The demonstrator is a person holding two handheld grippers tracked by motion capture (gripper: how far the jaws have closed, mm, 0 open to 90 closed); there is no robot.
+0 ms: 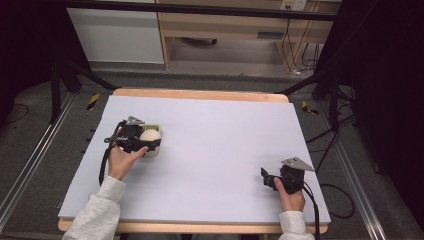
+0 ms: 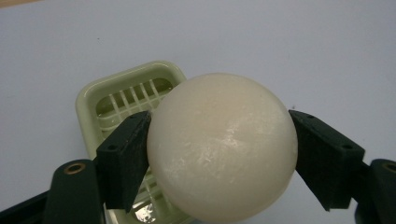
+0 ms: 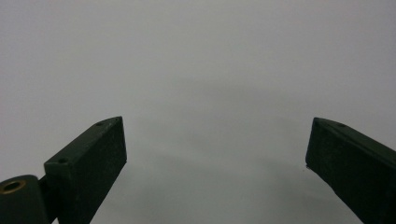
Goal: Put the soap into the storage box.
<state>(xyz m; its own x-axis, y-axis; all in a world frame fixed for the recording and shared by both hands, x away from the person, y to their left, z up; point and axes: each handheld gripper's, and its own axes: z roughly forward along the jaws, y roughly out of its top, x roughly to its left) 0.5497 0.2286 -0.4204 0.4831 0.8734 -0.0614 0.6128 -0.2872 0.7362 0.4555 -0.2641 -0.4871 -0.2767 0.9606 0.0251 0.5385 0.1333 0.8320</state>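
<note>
Round cream soap ball [image 2: 222, 149] pinched between left gripper [image 2: 219, 154] jaws above the slatted green soap dish [image 2: 119, 95], no readable writing, right gripper [image 3: 215, 158] jaws spread over bare counter [image 1: 220, 150]

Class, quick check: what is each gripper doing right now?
Left gripper: shut on the cream soap ball, held above the green soap dish.
Right gripper: open, holding nothing, over the bare table.

Cream-white soap ball [image 2: 222, 149]; pale green slatted soap dish [image 2: 126, 95]; black fingers [image 2: 123, 161]; lavender-grey table [image 1: 225, 145].
</note>
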